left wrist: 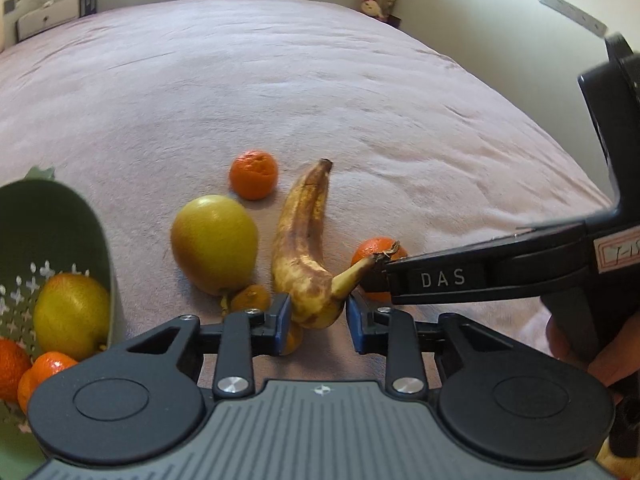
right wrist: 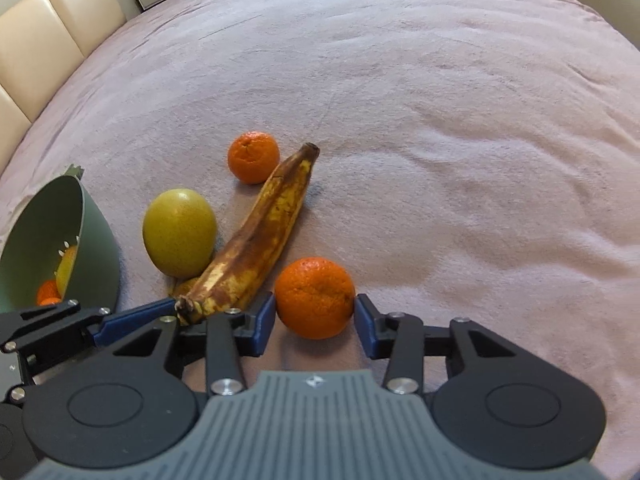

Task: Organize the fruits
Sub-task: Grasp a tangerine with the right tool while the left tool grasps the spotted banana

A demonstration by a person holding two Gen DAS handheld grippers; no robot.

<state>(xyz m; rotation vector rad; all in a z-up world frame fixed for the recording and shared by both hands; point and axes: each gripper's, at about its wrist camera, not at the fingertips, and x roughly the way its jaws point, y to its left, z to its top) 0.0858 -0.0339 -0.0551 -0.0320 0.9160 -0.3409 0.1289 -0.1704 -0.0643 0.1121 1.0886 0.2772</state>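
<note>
A spotted brown-yellow banana (left wrist: 302, 240) (right wrist: 260, 240) lies on the pink blanket. My left gripper (left wrist: 318, 320) is shut on its stem end, a blue pad on each side. Beside the stem lies an orange (right wrist: 315, 298) (left wrist: 378, 254), and my right gripper (right wrist: 315, 320) is shut on it, pads touching both flanks. The right gripper's fingers (left wrist: 440, 280) reach in from the right in the left wrist view. A yellow-green apple (left wrist: 214, 242) (right wrist: 180, 232) and a tangerine (left wrist: 253, 175) (right wrist: 253, 156) lie loose nearby. A green colander bowl (left wrist: 80, 220) (right wrist: 96, 264), tipped on its side, holds a yellow fruit (left wrist: 70, 312) and tangerines (left wrist: 12, 364).
A small brownish fruit (left wrist: 252, 298) (right wrist: 184, 286) sits between the apple and the banana. The blanket (left wrist: 320, 80) stretches wide beyond the fruit. A cream padded headboard (right wrist: 48, 40) stands at the far left. A person's hand (left wrist: 580, 344) holds the right gripper.
</note>
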